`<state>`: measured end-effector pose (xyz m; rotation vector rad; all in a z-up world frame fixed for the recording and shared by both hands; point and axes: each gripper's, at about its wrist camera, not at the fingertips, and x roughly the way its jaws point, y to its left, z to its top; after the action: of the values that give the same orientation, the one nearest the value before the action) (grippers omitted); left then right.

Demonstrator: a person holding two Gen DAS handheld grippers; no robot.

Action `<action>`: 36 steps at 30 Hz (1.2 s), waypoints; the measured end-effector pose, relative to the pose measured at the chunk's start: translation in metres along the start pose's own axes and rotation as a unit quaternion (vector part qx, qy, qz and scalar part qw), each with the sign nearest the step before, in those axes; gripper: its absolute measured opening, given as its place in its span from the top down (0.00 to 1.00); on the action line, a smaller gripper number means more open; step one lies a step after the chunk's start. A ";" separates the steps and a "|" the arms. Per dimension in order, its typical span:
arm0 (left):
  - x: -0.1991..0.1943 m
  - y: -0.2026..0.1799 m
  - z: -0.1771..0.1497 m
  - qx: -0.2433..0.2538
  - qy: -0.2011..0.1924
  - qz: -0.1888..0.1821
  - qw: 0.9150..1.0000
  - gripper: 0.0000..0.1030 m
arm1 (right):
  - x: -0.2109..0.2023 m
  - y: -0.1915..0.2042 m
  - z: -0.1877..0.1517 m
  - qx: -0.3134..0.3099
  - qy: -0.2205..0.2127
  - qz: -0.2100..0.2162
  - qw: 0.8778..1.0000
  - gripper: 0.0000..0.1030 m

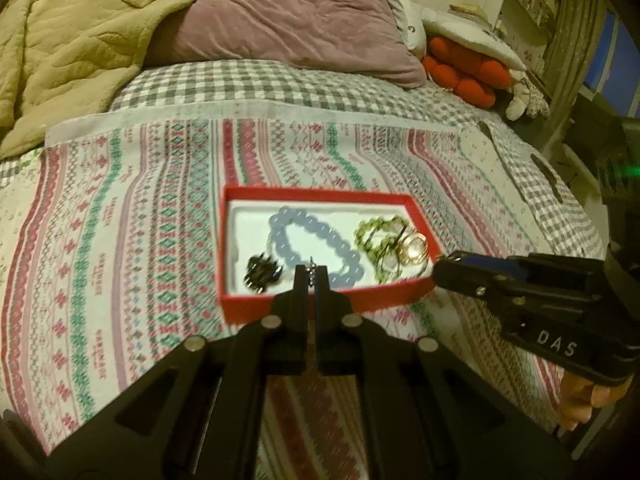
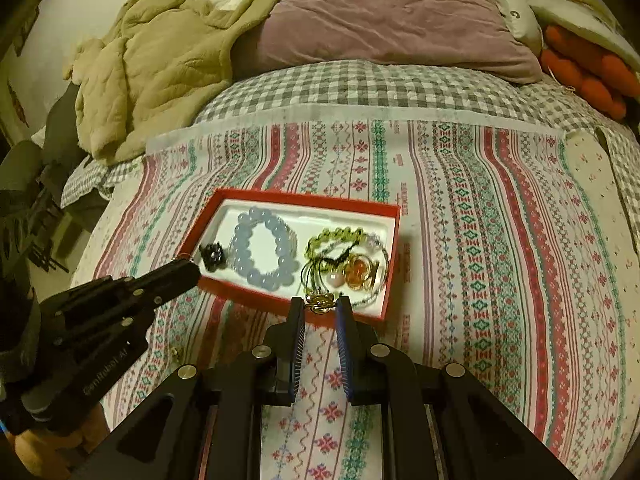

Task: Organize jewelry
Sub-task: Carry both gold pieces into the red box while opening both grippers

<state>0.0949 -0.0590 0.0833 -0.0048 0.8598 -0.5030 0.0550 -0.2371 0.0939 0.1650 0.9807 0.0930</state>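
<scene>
A red box [image 1: 320, 305] [image 2: 394, 240] with a white liner lies on the patterned cloth. It holds a pale blue bead bracelet [image 1: 282, 240] [image 2: 246, 248], a black piece [image 1: 260, 272] [image 2: 212, 258], a green bead bracelet [image 1: 370, 236] [image 2: 336, 236] and an amber pendant on cords [image 1: 414, 248] [image 2: 360, 270]. My left gripper [image 1: 311, 272] [image 2: 182, 266] is shut on a thin silver chain [image 1: 311, 274] at the box's near wall. My right gripper [image 2: 320, 304] [image 1: 440, 266] is partly open around a small gold charm [image 2: 320, 303] at the box's near right corner.
The patterned cloth [image 1: 120, 220] [image 2: 500, 240] covers a checked bedsheet [image 1: 240, 84]. A beige quilt [image 1: 68, 40] [image 2: 160, 60] and a mauve pillow [image 1: 288, 16] [image 2: 392, 12] lie behind. Red and white plush toys [image 1: 464, 68] sit far right. The bed edge drops off at the right.
</scene>
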 end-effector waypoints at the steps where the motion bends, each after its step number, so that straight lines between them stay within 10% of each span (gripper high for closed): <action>1: 0.002 -0.001 0.002 0.000 -0.001 0.000 1.000 0.97 | 0.001 -0.001 0.002 0.001 -0.002 0.002 1.000 0.85; 28: 0.046 -0.002 0.021 0.016 0.003 0.057 0.998 0.96 | 0.046 -0.024 0.032 0.037 -0.003 0.002 0.999 0.85; 36: 0.039 -0.004 0.021 0.022 -0.001 0.063 0.998 0.83 | 0.045 -0.025 0.033 0.038 -0.008 0.001 0.999 0.85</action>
<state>0.1302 -0.0832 0.0696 0.0901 0.8414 -0.4030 0.1072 -0.2582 0.0703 0.2354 0.9689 0.0557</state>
